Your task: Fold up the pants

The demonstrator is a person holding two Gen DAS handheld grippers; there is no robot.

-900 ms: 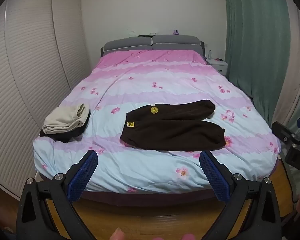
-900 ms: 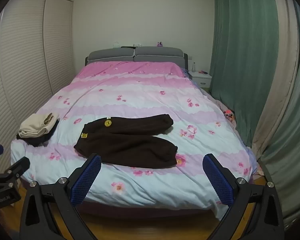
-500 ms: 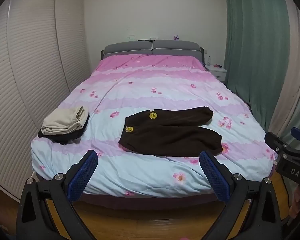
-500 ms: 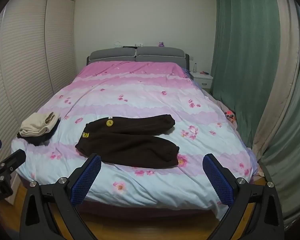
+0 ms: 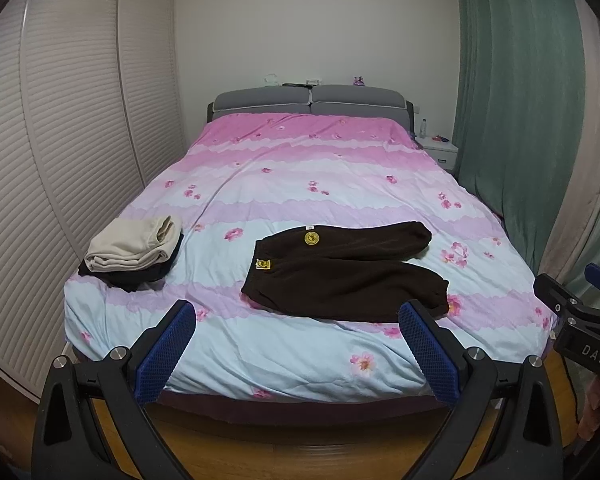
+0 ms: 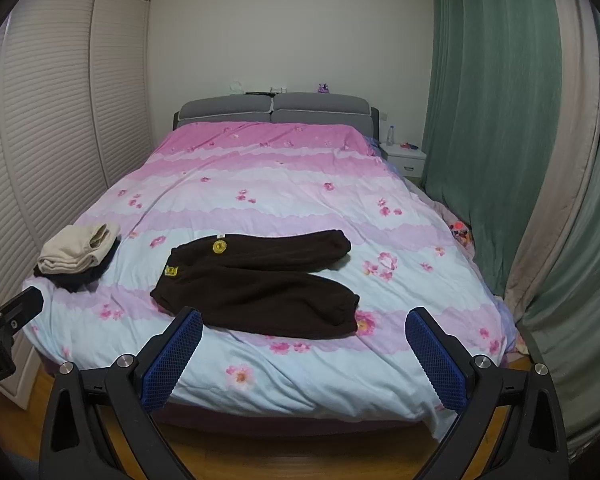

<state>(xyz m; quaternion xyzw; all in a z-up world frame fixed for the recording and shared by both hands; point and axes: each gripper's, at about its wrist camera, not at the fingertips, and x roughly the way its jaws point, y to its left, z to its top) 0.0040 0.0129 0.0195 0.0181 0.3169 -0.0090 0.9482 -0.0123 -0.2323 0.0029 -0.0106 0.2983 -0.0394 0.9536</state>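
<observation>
Here we stand at the foot of a bed [image 5: 300, 364], looking along it from both wrist cameras. Our left gripper [image 5: 298, 344] hangs in the air above the wooden floor, short of the mattress edge, its blue-padded fingers [image 5: 168, 354] spread wide with nothing between them. Our right gripper [image 6: 304, 354] is held the same way, its fingers [image 6: 436, 360] spread wide and empty; its black frame also shows at the right edge of the left camera's view.

The dark brown pants [image 5: 340, 272] lie flat on the pink, lilac and pale blue flowered duvet, near the foot of the bed and well apart from both grippers. The waistband points toward the left side of the bed, with a round yellow badge [image 5: 310, 238] and a small yellow tag [image 5: 263, 265] on it. The two legs stretch to the right, slightly parted, cuffs gathered.

On the bed's left side, near the louvred wardrobe doors [image 5: 60, 120], sits a pile of folded clothes [image 5: 134, 250], cream on top of dark. A grey headboard [image 6: 274, 110] stands at the far end, a white nightstand [image 6: 406, 158] beside it, and green curtains [image 6: 496, 120] hang on the right.
</observation>
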